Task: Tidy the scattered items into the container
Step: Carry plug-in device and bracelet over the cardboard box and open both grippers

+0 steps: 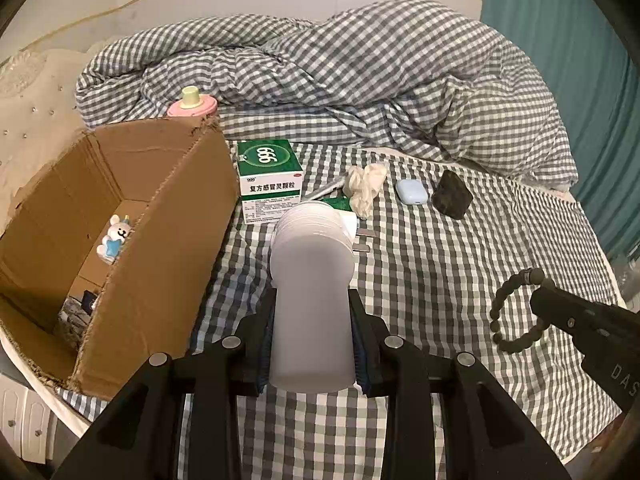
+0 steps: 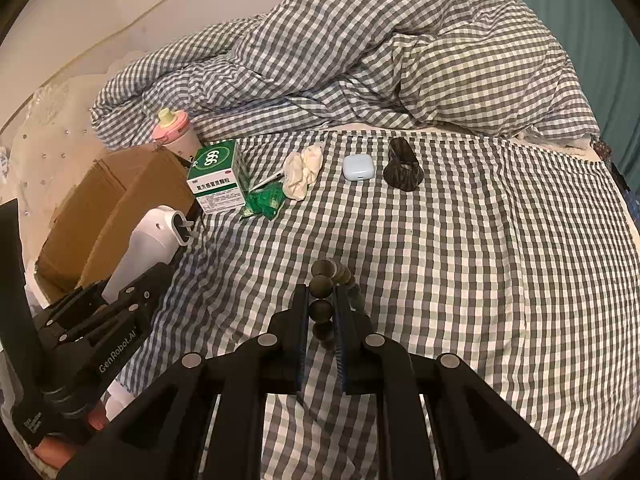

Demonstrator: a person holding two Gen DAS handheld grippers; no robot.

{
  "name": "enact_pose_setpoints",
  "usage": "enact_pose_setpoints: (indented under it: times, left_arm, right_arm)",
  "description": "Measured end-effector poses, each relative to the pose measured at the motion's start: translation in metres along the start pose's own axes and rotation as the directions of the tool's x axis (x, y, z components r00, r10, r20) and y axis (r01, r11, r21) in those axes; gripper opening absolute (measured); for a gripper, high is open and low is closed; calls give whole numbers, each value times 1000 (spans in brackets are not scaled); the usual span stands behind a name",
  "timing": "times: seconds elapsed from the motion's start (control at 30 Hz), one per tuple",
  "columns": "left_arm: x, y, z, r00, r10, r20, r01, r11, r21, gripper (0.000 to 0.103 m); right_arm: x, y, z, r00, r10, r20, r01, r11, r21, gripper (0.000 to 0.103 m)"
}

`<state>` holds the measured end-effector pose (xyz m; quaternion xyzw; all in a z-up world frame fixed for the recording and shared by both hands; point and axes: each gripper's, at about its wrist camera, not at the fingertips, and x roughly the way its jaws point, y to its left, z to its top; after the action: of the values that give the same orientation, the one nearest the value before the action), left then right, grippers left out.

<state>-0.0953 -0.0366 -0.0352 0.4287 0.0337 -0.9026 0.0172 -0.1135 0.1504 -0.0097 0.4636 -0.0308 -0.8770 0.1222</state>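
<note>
In the left wrist view my left gripper is shut on an upright white plastic bottle, held above the checked bedsheet just right of the open cardboard box. A bunny toy lies inside the box. In the right wrist view my right gripper is shut on a dark bead bracelet, lifted off the sheet. From the left view that bracelet hangs as a loop from the right gripper. The white bottle and left gripper show at the right view's left edge.
On the sheet lie a green medicine box, green sachets, crumpled white gloves, a white earbud case and a dark pouch. A pink cup stands behind the box. A rumpled checked duvet fills the back.
</note>
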Motion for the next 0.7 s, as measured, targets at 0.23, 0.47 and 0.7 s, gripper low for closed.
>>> enact_pose_setpoints:
  times: [0.23,0.47,0.7]
  left_arm:
    - [-25,12,6,999,3,36,-3,1000,-9,32]
    - [-62,70,32,994,65,84,-59,996,-69,32]
    - [-70,137,47,985,156,69,-147,982,-120,32]
  right_arm:
    - [-19,23,9,1000,18,26,-16,999,-42,11]
    - [-29,97,46,988,137,67,-126,981,-148,11]
    - [-8,200,88,956,290,35,-271,926,-262,11]
